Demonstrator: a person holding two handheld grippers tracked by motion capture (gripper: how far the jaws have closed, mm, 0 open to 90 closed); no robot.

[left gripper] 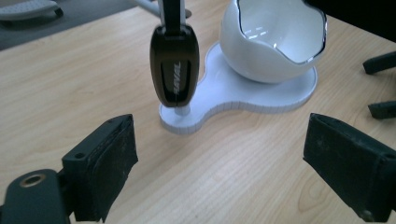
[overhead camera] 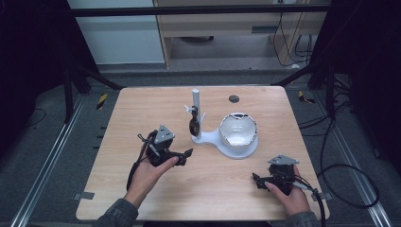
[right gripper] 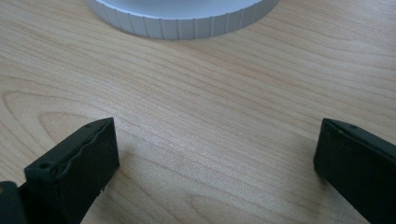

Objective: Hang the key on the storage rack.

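Note:
A white stand (overhead camera: pixel 208 138) sits mid-table with an upright post (overhead camera: pixel 196 106) and a white egg-shaped bowl (overhead camera: pixel 238 128). From the post hangs a dark, glossy key fob (overhead camera: pixel 193 125), seen close in the left gripper view (left gripper: pixel 174 70) with the bowl (left gripper: pixel 273 39) to its right. My left gripper (overhead camera: pixel 188 156) is open, a short way in front of the fob, nothing between its jaws. My right gripper (overhead camera: pixel 257 180) is open near the table's front right, low over bare wood; the stand's base edge (right gripper: pixel 187 18) lies ahead of it.
A small black round disc (overhead camera: pixel 233 99) lies at the table's far edge. Cables trail off the right side onto the floor (overhead camera: pixel 340 165). Metal rails flank the table. In the left gripper view, the right gripper's jaws (left gripper: pixel 380 84) show at the right edge.

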